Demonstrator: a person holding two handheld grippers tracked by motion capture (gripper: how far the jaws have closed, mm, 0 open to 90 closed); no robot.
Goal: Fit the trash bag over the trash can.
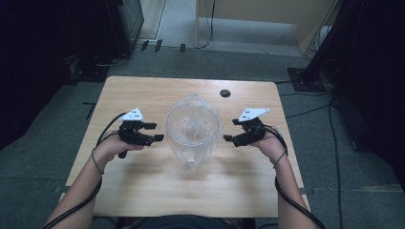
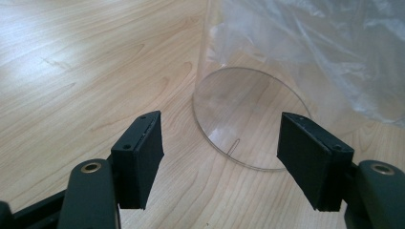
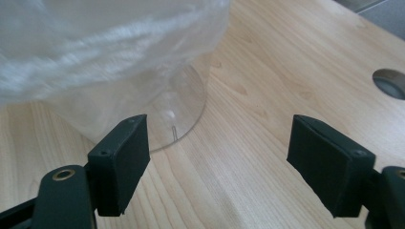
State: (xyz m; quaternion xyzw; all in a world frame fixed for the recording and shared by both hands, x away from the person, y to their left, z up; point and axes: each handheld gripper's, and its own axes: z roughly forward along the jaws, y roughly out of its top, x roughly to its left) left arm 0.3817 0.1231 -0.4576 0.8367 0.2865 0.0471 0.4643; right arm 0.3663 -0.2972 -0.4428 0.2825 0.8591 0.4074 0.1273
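**Tongs flank the lined container, nothing gripped yet**

A clear container [image 1: 192, 131] with a thin plastic bag [image 1: 193, 119] draped in it stands mid-worktop [image 1: 143, 90]. The left tongs [image 1: 155, 132] and right tongs [image 1: 230, 130] sit either side of it, near but apart, both spread wide and empty. Whatever is meant for the bag looks not yet begun.

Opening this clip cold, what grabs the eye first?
A tall clear plastic cylinder lined with a crinkled transparent plastic bag stands at the middle of the light wooden table, the bag draped over its rim. The left hand-held gripper and the right hand-held gripper flank it, both with jaws spread and neither touching it. A small round dark hole sits near the table's far edge.
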